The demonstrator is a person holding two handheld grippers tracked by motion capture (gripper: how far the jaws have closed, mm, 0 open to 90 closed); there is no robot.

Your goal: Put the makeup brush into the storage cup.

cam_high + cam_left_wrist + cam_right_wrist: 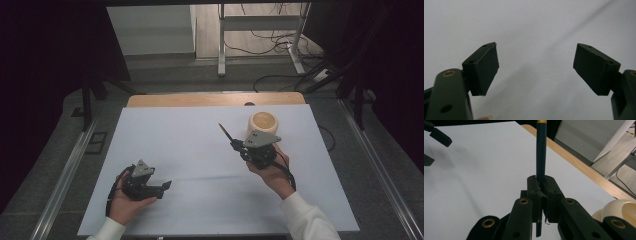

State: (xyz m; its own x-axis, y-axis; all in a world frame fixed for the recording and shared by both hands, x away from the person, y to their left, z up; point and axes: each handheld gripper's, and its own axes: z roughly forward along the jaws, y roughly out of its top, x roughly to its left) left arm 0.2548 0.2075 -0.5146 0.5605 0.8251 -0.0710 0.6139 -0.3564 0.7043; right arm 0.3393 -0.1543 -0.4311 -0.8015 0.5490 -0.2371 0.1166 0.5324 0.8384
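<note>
On the right half of the white tabletop, the right gripper is pinching a dark pencil near one end, its jaws pressed tight against the shaft. In the right gripper view the pencil runs straight out along the gripper's own line, with a yellow band at the far end and a short stub poking back below the jaws. From the high view, its long axis slants up and to the left, away from the hand, held clear of the surface. The cream-coloured cup stands upright just beyond and to the right of this gripper, close beside it, mouth open upward; it also shows at the lower right corner of the right gripper view. So the cup lies behind and to the side of the pencil's free end, and dropping the pencil in would likely call for swinging it round toward the rim. The left gripper rests low near the front left, jaws spread wide and empty, well apart from the cup; the right hand is clearly the nearer.
</note>
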